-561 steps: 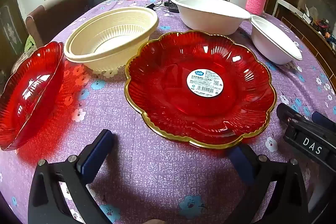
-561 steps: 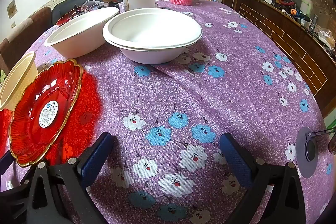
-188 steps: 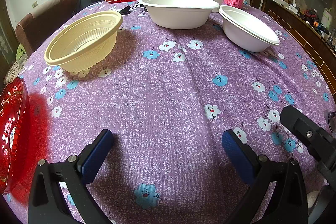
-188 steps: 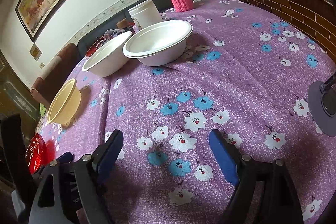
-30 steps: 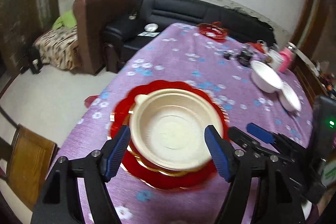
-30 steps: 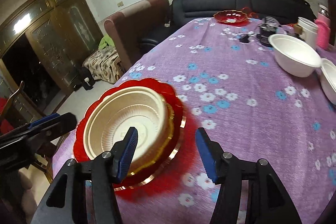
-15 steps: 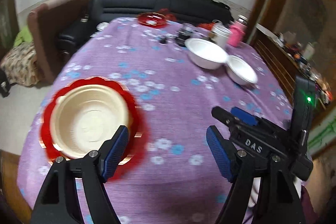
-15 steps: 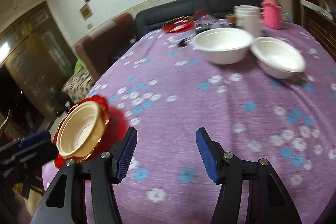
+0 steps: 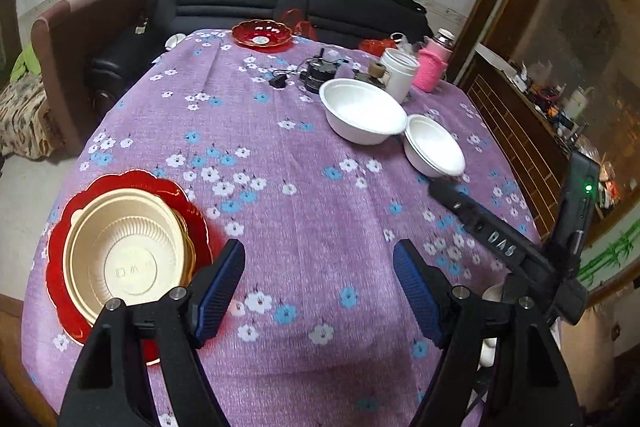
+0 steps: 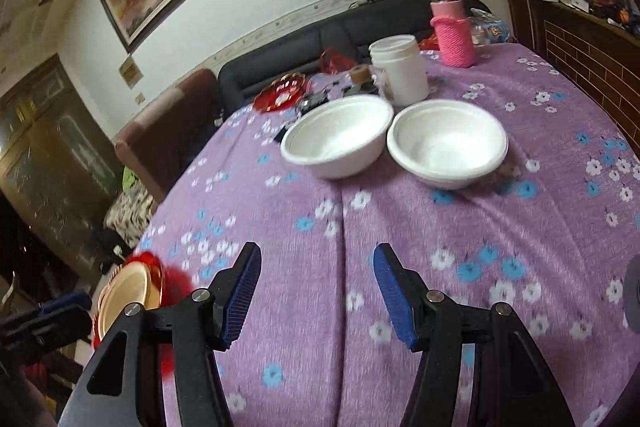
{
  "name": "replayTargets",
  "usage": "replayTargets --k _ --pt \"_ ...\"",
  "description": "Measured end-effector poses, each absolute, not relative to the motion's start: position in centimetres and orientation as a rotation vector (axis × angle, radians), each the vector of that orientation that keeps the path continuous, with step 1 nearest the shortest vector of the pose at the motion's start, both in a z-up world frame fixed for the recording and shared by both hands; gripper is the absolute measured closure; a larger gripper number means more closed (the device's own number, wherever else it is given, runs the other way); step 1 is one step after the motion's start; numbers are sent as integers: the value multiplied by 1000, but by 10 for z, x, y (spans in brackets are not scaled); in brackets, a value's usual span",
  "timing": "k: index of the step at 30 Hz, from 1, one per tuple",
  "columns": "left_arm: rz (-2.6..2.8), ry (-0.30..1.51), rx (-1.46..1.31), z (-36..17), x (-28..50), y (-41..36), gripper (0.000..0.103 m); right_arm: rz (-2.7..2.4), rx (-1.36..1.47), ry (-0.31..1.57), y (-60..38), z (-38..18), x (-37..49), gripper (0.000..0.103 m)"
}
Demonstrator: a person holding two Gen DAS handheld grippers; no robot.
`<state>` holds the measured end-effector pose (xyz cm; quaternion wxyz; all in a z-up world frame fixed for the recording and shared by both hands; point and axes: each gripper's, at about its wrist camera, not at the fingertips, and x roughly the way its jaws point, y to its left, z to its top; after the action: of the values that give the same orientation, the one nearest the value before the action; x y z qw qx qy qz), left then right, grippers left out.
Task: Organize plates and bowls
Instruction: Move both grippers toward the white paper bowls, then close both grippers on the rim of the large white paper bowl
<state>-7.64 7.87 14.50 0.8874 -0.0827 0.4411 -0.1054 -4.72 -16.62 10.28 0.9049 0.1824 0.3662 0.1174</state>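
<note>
A: Where do the dishes sit?

B: From the left camera, the cream bowl (image 9: 120, 263) sits nested in the red plate (image 9: 68, 323) at eight o'clock, near the table's (image 9: 312, 227) edge. Two white bowls, the big bowl (image 9: 362, 111) and the small bowl (image 9: 434, 151), touch rims at one o'clock. Another red dish (image 9: 262, 33) lies at twelve, far across.

A: And the grippers?

B: The left gripper (image 9: 319, 285) hangs above the purple flowered cloth, jaws wide, holding nothing. The right gripper (image 10: 316, 291) likewise: jaws wide, empty, with the white bowls at twelve o'clock ahead.

A: Anything behind those bowls?

B: A white jar (image 10: 400, 69) and a pink-sleeved flask (image 10: 454, 27).
</note>
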Motion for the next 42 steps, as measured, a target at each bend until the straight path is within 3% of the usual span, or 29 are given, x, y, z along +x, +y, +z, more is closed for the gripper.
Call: replayTargets --k 6,9,12,22,33,34,35,36,37,42 --pt "-198 919 -264 160 -32 85 27 266 552 725 -183 106 3 40" --pt "-151 894 -269 164 -5 85 19 290 644 710 -196 94 20 40" --pt "-125 896 -271 158 27 78 18 283 679 771 -210 69 37 40" --pt "-90 982 -298 80 148 15 18 235 760 828 -229 39 47 40" --pt "-87 1078 -331 33 205 -19 19 211 770 864 -233 29 52 40" --pt "-94 1096 -309 30 205 -22 32 208 764 862 -232 30 52 40" --pt "-101 1114 -282 27 205 -25 65 206 760 861 -232 30 52 40" --pt "-102 1135 -261 24 205 -25 81 207 759 860 -232 31 51 40" --pt "-102 1166 -249 20 205 -24 89 206 753 858 -231 31 50 40" --pt "-125 1154 -254 26 185 -5 93 208 750 868 -229 30 51 40"
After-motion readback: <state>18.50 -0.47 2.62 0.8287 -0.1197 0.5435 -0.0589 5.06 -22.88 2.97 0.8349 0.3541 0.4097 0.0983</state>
